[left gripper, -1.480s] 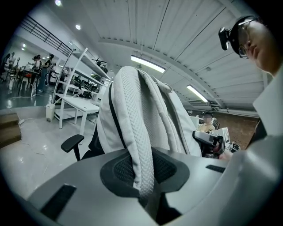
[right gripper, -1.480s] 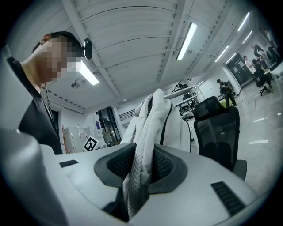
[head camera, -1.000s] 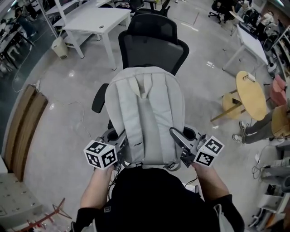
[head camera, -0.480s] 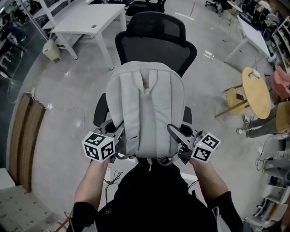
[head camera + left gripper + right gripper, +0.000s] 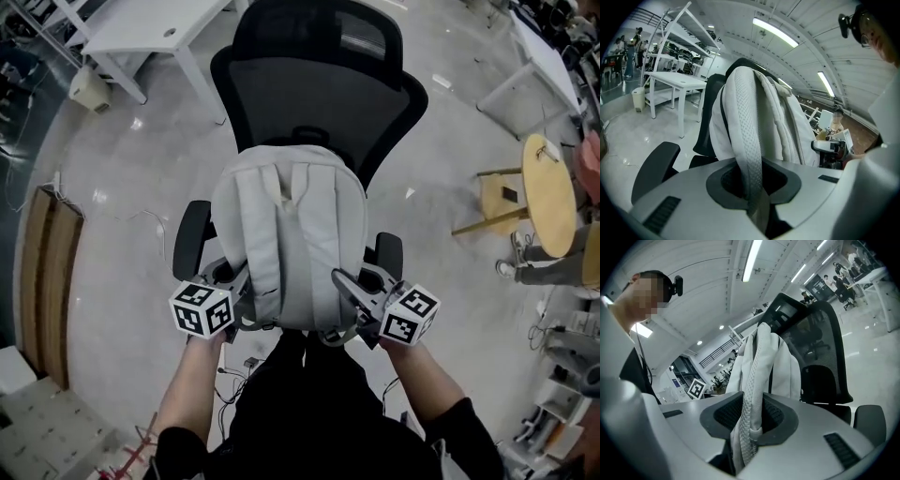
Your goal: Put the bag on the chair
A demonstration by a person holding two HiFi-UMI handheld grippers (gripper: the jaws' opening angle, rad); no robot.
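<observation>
Both my arms reach forward, left forearm (image 5: 187, 394) and right forearm (image 5: 427, 380) bare below black sleeves. My left claw (image 5: 242, 286) low at left, marker cube (image 5: 202, 309) on top, jaws pinched on left mesh strap (image 5: 749, 140). My right claw (image 5: 352, 289) level with it at right, jaws clamped on right mesh strap (image 5: 752, 385). Both claws angle inward.

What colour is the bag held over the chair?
The bag is light grey, almost off-white; the head view shows it best, against the black chair.

Grey backpack (image 5: 286, 234) upright, against black chair (image 5: 319, 89)
</observation>
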